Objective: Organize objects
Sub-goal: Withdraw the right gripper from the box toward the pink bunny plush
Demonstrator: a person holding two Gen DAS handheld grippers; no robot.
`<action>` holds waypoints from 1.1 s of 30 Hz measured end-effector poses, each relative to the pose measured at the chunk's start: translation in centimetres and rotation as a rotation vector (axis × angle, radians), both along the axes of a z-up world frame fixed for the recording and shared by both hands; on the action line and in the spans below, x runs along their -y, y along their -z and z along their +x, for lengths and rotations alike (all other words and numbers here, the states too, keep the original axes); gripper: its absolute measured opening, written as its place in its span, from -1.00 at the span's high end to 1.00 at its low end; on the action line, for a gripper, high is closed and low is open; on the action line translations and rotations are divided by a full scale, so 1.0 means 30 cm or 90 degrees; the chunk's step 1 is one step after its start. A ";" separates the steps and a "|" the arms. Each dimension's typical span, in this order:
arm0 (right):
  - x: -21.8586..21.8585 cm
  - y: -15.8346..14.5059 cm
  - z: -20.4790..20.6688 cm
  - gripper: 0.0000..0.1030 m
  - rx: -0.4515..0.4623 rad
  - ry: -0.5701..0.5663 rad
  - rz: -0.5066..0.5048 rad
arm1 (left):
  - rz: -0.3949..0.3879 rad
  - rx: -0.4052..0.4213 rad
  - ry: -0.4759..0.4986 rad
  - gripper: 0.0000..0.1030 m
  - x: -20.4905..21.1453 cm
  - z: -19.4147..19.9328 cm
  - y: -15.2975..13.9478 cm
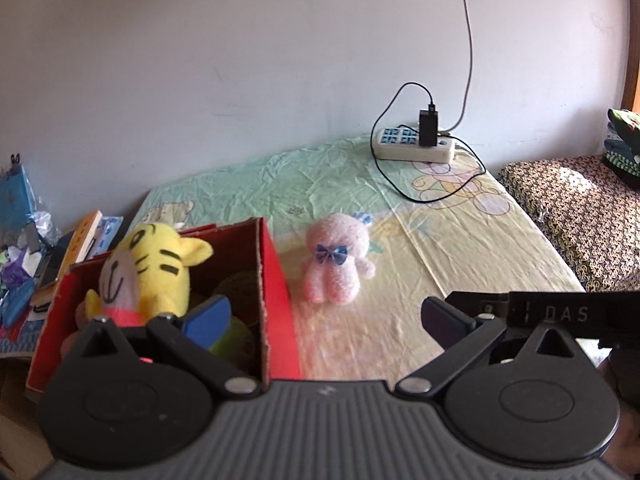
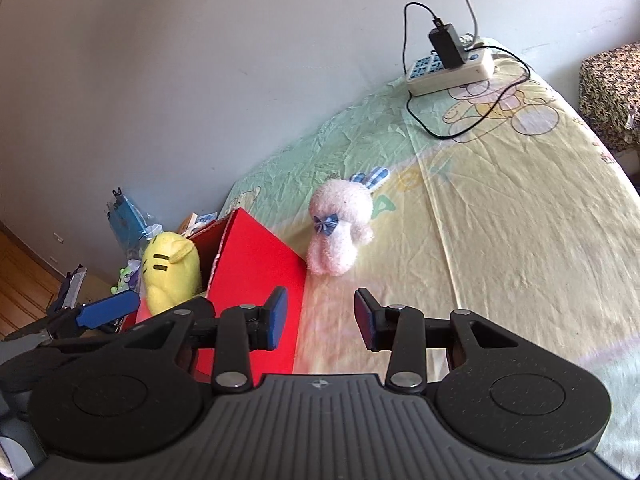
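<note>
A pink plush toy [image 2: 340, 232] sits upright on the bed sheet [image 2: 500, 220], just beside the outer wall of the red box [image 2: 256, 272], which already holds a yellow tiger plush [image 1: 160, 268]. The right gripper [image 2: 320, 316] hovers short of the pink toy with its jaws spread and nothing between them; the left gripper [image 1: 324, 314] hangs wide open, one finger over the box. The step in hand looks like picking up the pink toy. To do it well, approach low and straight, centre the soft body between the pads, squeeze at the torso rather than the head, then lift clear of the box wall before moving over the opening.
</note>
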State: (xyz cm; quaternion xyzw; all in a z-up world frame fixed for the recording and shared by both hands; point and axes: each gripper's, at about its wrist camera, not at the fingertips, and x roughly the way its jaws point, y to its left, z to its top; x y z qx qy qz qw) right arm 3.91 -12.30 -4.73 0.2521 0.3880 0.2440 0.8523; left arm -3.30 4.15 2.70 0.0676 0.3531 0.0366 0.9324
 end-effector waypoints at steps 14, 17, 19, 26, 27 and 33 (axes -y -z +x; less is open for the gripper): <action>0.122 0.060 0.029 0.20 -0.030 0.084 -0.013 | -0.012 -0.069 0.079 -0.96 0.096 0.107 0.119; 0.130 0.077 0.035 0.20 -0.042 0.087 -0.010 | -0.007 -0.079 0.092 -0.96 0.112 0.119 0.149; 0.132 0.079 0.040 0.20 -0.042 0.087 -0.010 | -0.011 -0.089 0.103 -0.96 0.120 0.128 0.170; 0.134 0.114 0.079 0.19 -0.070 0.066 0.011 | 0.019 -0.090 0.140 -0.96 0.168 0.135 0.266; 0.134 0.119 0.090 0.19 -0.076 0.060 0.011 | 0.024 -0.091 0.144 -0.96 0.169 0.136 0.283; 0.094 0.144 0.163 0.17 -0.104 -0.002 0.002 | 0.005 -0.101 0.153 -0.96 0.143 0.163 0.356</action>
